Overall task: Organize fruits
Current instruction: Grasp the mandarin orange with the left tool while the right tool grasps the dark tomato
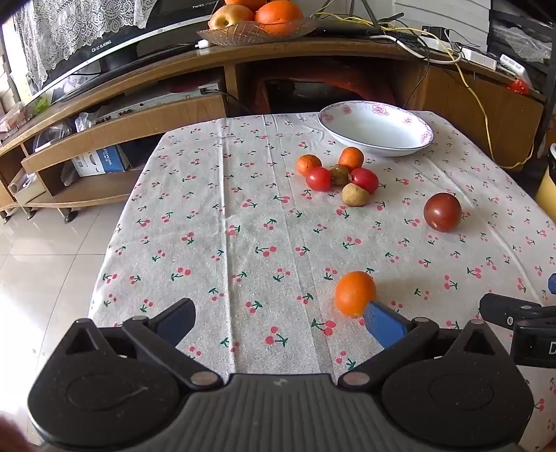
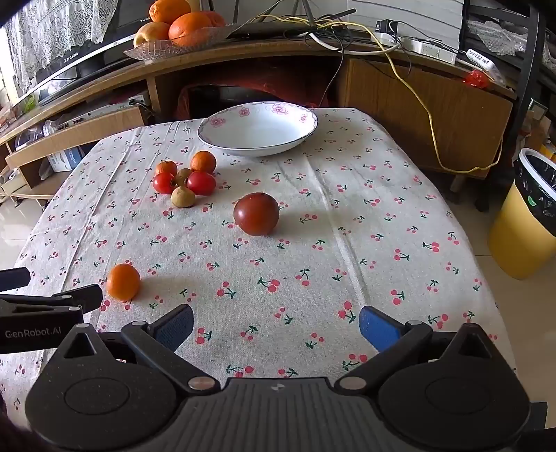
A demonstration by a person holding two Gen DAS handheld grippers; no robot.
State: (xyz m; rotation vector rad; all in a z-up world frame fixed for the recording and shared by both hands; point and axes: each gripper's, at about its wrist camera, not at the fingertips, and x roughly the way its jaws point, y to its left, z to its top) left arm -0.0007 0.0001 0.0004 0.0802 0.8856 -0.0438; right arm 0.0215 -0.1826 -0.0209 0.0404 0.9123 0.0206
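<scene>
Your left gripper [image 1: 279, 321] hangs low over the near edge of the bench [image 1: 243, 208] with its jaws spread wide and nothing between them; its right blue pad [image 1: 384, 325] sits just beside the lone orange [image 1: 355, 293], and from this angle you cannot tell whether pad and fruit touch. Your right gripper [image 2: 276, 325] is likewise wide open and holds nothing, hovering over bare cherry-print cloth [image 2: 312, 260], with the same orange [image 2: 123, 281] off to its left, near the tip of your left gripper where it pokes in at the frame's left edge. Further out, a large dark red tomato [image 2: 256, 214] rests alone near the middle of the bench. Beyond it a tight cluster of small fruits [image 2: 184, 182] lies together: two small oranges, two red tomatoes and two brownish fruits, touching or nearly so. Past the cluster, at the far side of the bench, a white bowl [image 2: 258, 128] with a pink flower rim stands with no fruit in it. Behind the bench, a glass dish of oranges [image 2: 180, 27] sits on the wooden TV stand [image 2: 417, 97], and a yellow bin [image 2: 524, 222] stands on the floor to your right
</scene>
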